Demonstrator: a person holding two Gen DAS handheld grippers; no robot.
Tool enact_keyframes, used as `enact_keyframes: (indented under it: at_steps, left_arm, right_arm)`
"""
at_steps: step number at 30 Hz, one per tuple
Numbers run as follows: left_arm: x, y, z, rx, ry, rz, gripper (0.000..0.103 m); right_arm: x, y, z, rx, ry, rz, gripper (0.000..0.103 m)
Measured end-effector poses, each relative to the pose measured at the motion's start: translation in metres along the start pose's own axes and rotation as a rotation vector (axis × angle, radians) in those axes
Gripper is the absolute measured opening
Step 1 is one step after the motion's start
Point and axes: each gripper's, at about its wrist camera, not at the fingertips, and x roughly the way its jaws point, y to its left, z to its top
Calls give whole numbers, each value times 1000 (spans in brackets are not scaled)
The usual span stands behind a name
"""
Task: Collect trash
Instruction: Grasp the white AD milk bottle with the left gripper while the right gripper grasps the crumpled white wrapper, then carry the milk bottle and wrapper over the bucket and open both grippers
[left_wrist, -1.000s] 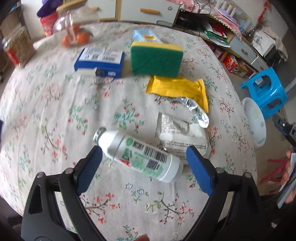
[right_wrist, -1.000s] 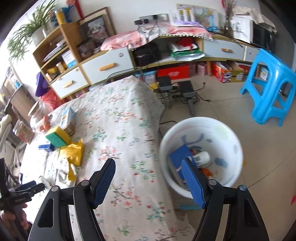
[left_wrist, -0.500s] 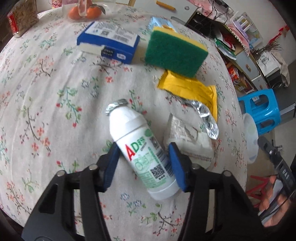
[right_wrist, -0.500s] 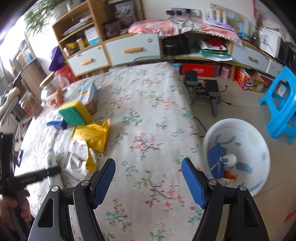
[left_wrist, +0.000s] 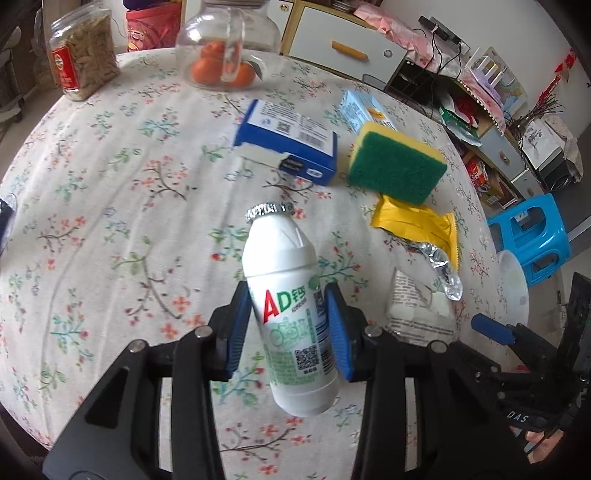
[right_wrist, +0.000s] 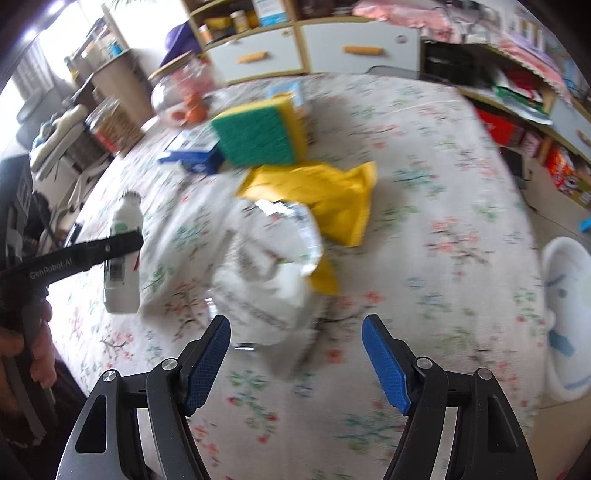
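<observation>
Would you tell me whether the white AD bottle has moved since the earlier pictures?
Yes. The white AD bottle lay on its side beside the crumpled white wrapper; now the left gripper, jaws just closed, holds it upright, lifted off the tablecloth.

On the white bottle I can read big letters "AD", the A red and the D green, with smaller characters beside them that I can't make out. Lower on the same label there's a QR code and a strip of fine print, too small to read. On the black frame of my right tongs, white letters say "DAS". In the right wrist view, the black arm of my left tongs reads "GenRobot.AI". The blue box carries a barcode and QR codes, its print unreadable. The jar with the red label: text too small to tell.
</observation>
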Motion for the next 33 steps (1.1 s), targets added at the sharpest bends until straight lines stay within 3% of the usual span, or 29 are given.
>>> enact_keyframes:
  at_steps: [16,19,24,30,33]
  left_arm:
    - [-10,17,-3,-11,2,-3,42]
    - [-10,17,-4,-14,3,-2,42]
    - [-12,17,-5,-10,-2,4,42]
    - [-13,16,-5,-2,-10,8,42]
    - [-14,13,-5,3,-18,9,42]
  right_arm:
    - [31,40,5,-92,-9,-74,76]
    - [33,46,7,-123,-13,-92,69]
    - [29,54,6,-171,-18,-65,40]
    - [20,62,8,-204,-48,-38,29]
    - [10,59,9,-195,-75,-30,29]
